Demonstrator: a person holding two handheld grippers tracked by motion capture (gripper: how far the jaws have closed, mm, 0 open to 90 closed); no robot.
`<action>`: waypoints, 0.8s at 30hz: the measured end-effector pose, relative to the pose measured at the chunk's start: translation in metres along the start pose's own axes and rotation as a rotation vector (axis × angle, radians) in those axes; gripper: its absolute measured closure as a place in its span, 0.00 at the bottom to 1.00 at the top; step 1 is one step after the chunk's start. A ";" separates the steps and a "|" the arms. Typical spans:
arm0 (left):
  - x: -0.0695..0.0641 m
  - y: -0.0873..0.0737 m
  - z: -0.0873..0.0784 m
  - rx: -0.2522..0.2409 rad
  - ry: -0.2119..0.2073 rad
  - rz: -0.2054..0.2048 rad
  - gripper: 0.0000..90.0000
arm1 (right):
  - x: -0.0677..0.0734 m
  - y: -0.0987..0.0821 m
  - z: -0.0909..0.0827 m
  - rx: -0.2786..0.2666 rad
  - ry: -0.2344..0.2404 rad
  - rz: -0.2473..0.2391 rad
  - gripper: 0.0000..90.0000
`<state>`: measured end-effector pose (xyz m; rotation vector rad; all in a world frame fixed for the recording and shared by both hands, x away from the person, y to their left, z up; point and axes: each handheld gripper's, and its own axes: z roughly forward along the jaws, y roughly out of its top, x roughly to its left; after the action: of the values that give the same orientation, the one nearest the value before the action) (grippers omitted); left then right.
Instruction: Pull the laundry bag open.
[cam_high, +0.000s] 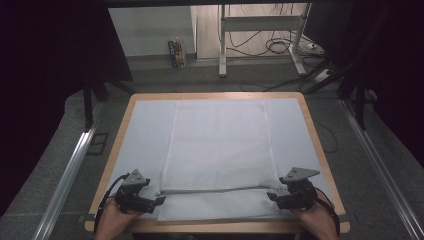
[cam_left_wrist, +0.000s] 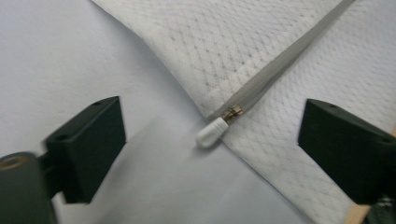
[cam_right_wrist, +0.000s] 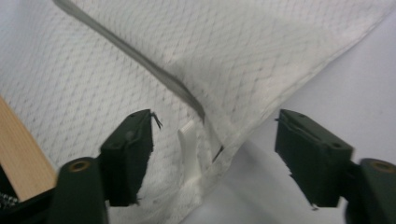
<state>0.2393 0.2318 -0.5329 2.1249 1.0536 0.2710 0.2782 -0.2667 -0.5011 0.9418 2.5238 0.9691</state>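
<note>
Mesh bag (cam_high: 220, 145) on the surface; its zipper (cam_high: 215, 190) runs straight from left gripper (cam_high: 161, 200) to right gripper (cam_high: 270, 196), both gaping, nothing clamped, pull (cam_left_wrist: 211, 132) nearer the left.

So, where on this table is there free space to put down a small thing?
Free strips of pale table cover lie left and right of the white mesh zippered bag, out to the wooden table rim. The near edge is crowded: left gripper and right gripper, both open, sit at the grey zipper ends.
</note>
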 end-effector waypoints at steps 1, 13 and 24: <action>0.000 0.000 0.000 -0.003 0.008 -0.002 0.05 | 0.000 0.000 -0.001 -0.013 0.005 0.000 0.24; -0.019 -0.013 -0.017 -0.035 0.144 0.046 0.00 | 0.005 0.001 -0.005 -0.065 0.034 0.003 0.01; -0.026 -0.040 -0.040 -0.087 0.202 0.022 0.00 | 0.018 -0.015 -0.009 -0.016 0.031 0.006 0.00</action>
<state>0.1795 0.2486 -0.5284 2.0637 1.1113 0.5420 0.2537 -0.2678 -0.5046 0.9371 2.5359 1.0122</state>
